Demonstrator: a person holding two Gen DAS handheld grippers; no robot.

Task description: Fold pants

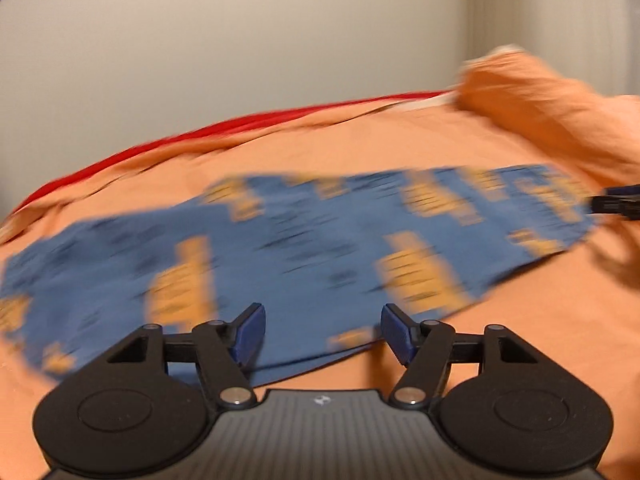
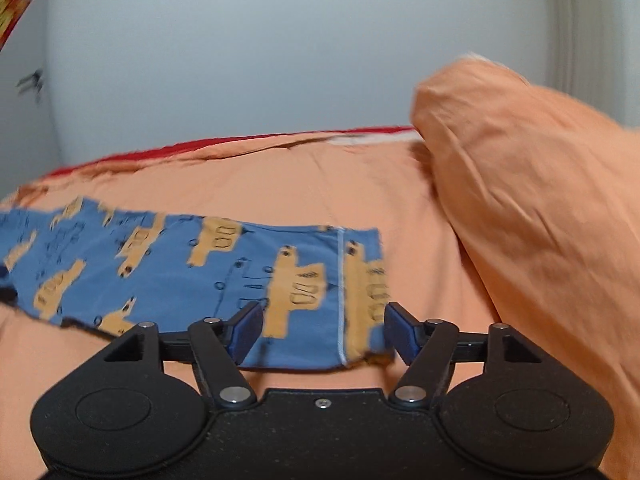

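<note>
Though the left wrist view is motion-blurred, the left gripper [image 1: 323,334] shows its jaws spread wide with nothing pinched. Blue pants [image 1: 304,248] with yellow vehicle print lie flat just ahead of its tips, on an orange bedsheet [image 1: 360,140].

Right wrist view: right gripper [image 2: 323,332] also wide, gripping nothing; the pants' cuff end [image 2: 360,280] lies between and just beyond its fingers. Orange pillow [image 2: 540,200] to its right.
</note>
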